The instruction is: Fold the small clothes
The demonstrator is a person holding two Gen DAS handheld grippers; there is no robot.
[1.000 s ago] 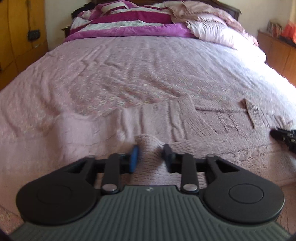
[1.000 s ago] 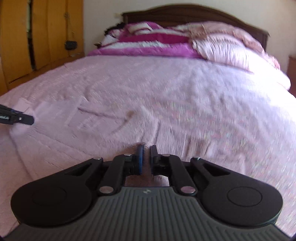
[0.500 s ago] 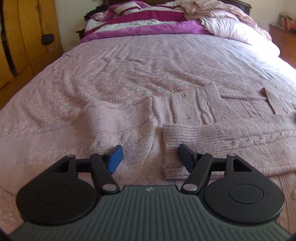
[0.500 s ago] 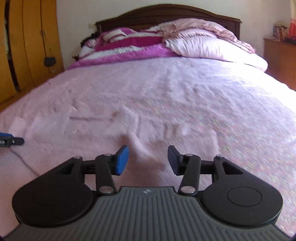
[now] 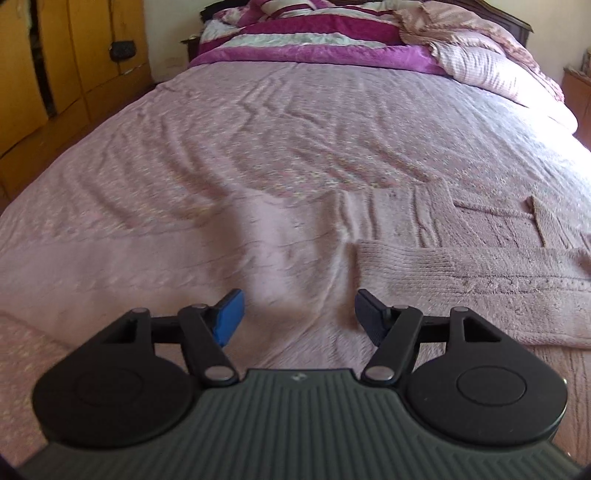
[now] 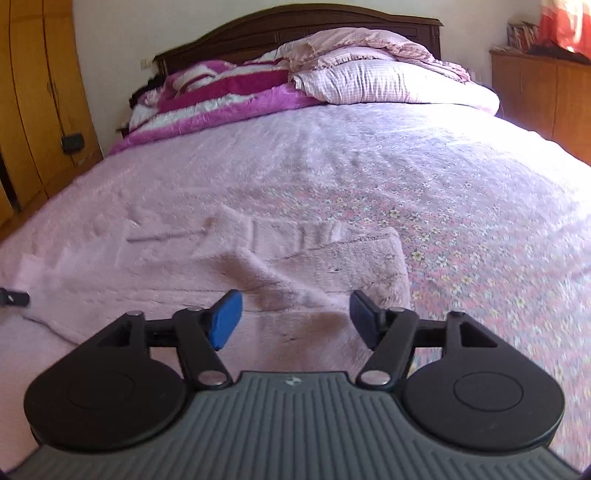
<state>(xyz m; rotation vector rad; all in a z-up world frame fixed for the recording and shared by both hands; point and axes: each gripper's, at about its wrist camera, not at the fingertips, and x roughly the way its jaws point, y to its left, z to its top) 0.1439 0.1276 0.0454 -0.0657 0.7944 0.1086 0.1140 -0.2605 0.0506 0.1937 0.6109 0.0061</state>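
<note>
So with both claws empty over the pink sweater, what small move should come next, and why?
Probably bring the left claw to the folded sleeve cuff just to its right and smooth it flat. Both claws are empty, the right claw with jaws opening, and the sweater lies only partly folded on the bed.

- A home bedroom: a wide bed (image 6: 369,166) under a pink floral bedspread (image 6: 461,236).
- Dark wooden headboard (image 6: 258,26), pillows (image 6: 388,81) and a magenta striped blanket (image 5: 314,37).
- Yellow wardrobe doors (image 5: 55,74); a wooden cabinet (image 6: 546,92).
</note>
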